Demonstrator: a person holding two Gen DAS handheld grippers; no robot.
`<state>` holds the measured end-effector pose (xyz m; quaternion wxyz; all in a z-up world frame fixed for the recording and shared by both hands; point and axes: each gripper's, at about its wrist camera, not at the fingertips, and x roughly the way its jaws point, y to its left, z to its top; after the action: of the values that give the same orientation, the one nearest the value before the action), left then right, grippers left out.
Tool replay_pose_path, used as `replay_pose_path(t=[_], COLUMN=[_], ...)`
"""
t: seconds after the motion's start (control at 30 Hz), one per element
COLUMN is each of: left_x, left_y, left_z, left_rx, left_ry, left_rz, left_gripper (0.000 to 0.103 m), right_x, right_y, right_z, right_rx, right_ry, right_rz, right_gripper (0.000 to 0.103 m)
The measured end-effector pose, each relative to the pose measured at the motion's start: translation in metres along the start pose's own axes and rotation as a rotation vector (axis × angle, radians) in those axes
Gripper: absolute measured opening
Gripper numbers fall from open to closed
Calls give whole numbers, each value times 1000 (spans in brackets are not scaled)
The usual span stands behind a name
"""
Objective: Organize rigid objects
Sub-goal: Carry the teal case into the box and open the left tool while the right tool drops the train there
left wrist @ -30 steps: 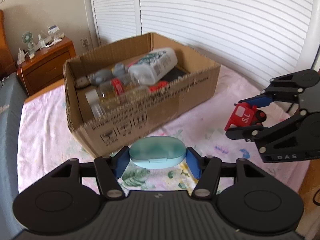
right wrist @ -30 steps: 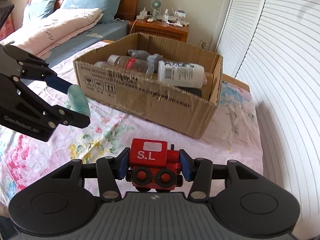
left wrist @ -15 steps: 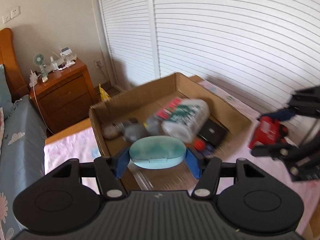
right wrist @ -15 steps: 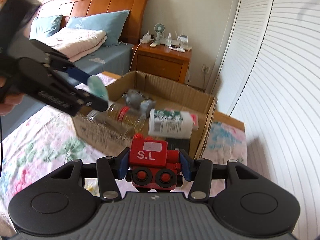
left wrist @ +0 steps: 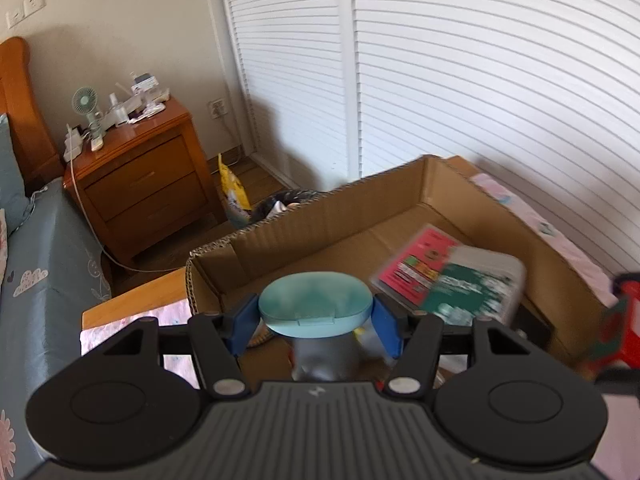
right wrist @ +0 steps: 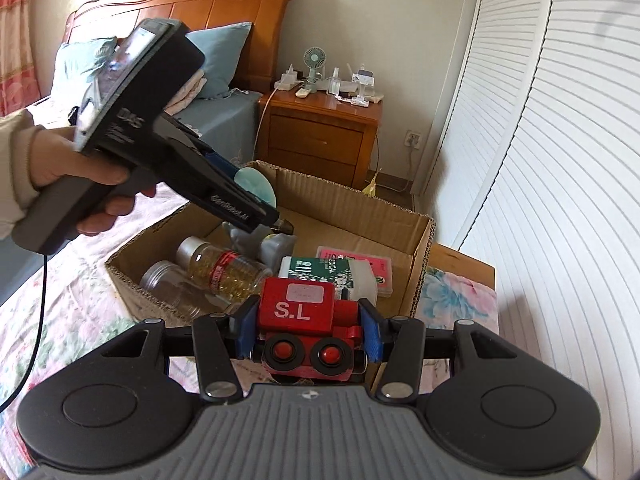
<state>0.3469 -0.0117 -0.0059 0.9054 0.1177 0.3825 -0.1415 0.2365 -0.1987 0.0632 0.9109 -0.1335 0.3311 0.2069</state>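
Left wrist view: the left gripper (left wrist: pixel 314 322), at lower centre, pinches a pale teal oval case (left wrist: pixel 314 310) between blue pads, held above the near end of an open cardboard box (left wrist: pixel 424 188). A white bottle with a green label (left wrist: pixel 476 284) lies inside, right of centre.

Right wrist view: the right gripper (right wrist: pixel 306 330) clamps a red toy train (right wrist: pixel 306 314) marked "S.L", low in the frame at the box's near edge. The left gripper enters from the upper left.

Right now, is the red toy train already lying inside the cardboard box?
No, the toy train is clamped in the right gripper, held above the near edge of the box.
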Motion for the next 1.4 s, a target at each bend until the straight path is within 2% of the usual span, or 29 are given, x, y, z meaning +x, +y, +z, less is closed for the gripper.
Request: replay_pose_path(t=[0.1, 0.17, 0.2, 0.23, 0.4, 0.5, 0.8, 0.9, 1.03, 1.23, 1.4], left_x=[10, 10, 9, 6, -14, -30, -92, -107, -120, -133, -138], left_y=[5, 7, 8, 7, 3, 1, -6, -10, -15, -16, -20], left_z=[3, 3, 4, 3, -5, -14, -48, -64, -87, -119, -133], left_rx=[-28, -50, -53, -49, -6, 9, -10, -19, -23, -89, -74], left_ry=[-2, -11, -25, -49, -81, -100, -175, -175, -174, -180, -188], left_rz=[1, 5, 3, 6, 23, 19, -8, -16, 2, -20, 19], left_gripper=[62, 78, 89, 94, 94, 98, 102, 102, 102, 102, 102], right_x=[5, 8, 8, 10, 14, 16, 26, 35, 50, 87, 122], right_y=[-3, -4, -5, -6, -8, -7, -4, -5, -7, -22, -39], right_z=[1, 2, 2, 3, 8, 12, 31, 39, 48, 67, 77], right_rx=[9, 12, 13, 14, 21, 25, 48, 63, 82, 133, 218], right_ry=[10, 14, 17, 19, 25, 26, 41, 51, 69, 120, 176], right_rz=[-2, -6, -8, -10, -15, -19, -32, -35, -48, -84, -87], right_gripper=[56, 56, 56, 56, 56, 56, 56, 56, 56, 56, 56])
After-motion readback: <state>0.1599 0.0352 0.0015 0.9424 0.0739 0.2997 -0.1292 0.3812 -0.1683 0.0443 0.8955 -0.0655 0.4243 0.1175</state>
